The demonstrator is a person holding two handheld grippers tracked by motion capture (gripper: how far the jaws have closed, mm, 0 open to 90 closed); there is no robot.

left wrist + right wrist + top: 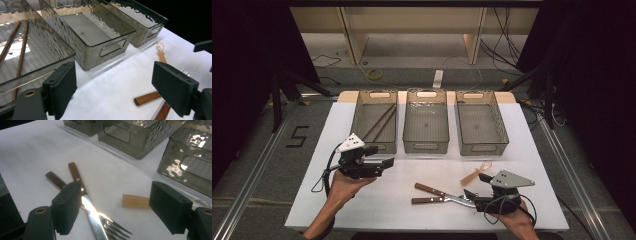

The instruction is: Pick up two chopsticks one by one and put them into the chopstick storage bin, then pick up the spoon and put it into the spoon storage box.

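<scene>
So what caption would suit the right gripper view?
Open claw hovering over a wooden-handled knife and fork near grey bins.

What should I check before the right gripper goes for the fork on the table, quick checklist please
1. Right gripper open: ok.
2. Fork between its jaws: ok, though a knife crosses it.
3. Fork free of the knife: not ok.
4. Plastic spoon clear of the closing jaws: cannot tell, it lies by the right jaw.
5. Left gripper clear: ok, open, near the left bin.
6. Middle bin empty: ok.
</scene>
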